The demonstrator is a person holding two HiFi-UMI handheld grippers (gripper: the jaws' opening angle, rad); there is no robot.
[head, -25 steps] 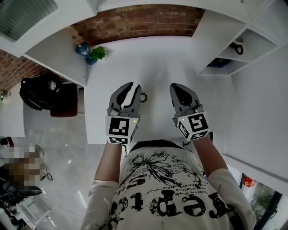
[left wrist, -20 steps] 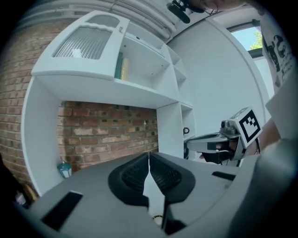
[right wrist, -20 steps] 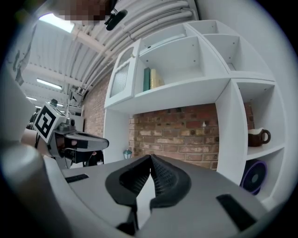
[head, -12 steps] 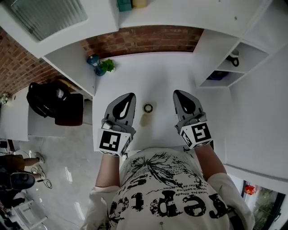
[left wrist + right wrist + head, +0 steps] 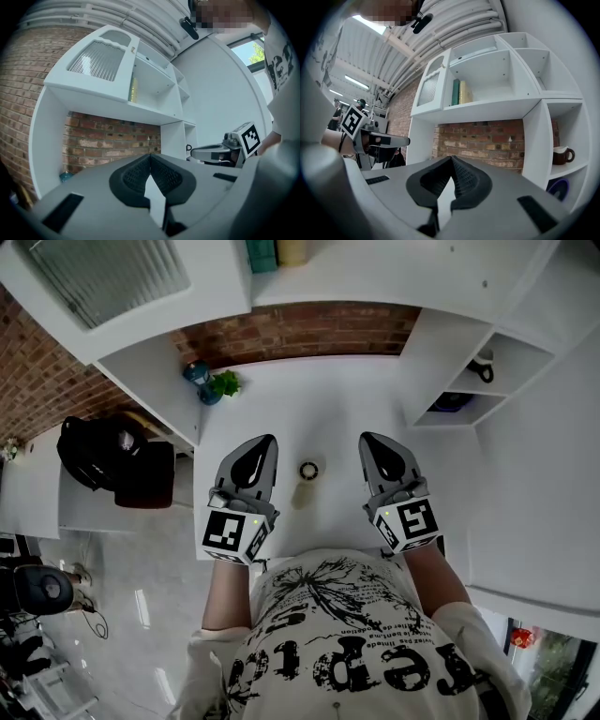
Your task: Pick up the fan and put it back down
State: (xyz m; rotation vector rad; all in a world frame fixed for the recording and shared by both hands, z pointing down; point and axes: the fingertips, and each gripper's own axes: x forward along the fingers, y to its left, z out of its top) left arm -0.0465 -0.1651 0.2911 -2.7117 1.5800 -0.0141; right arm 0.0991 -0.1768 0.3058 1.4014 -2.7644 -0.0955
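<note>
White desk point(image 5: 328, 399) against brick wall point(image 5: 300, 329); left gripper point(image 5: 266, 441), right gripper point(image 5: 367, 439) flank fan point(image 5: 309, 471), jaws clenched empty.

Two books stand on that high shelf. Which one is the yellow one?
The yellow book is the right-hand one of the pair in the right gripper view; the teal book stands just left of it. Both are upright.

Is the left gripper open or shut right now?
Shut: the left gripper shows its pads pressed together at the tips, nothing between them.
</note>
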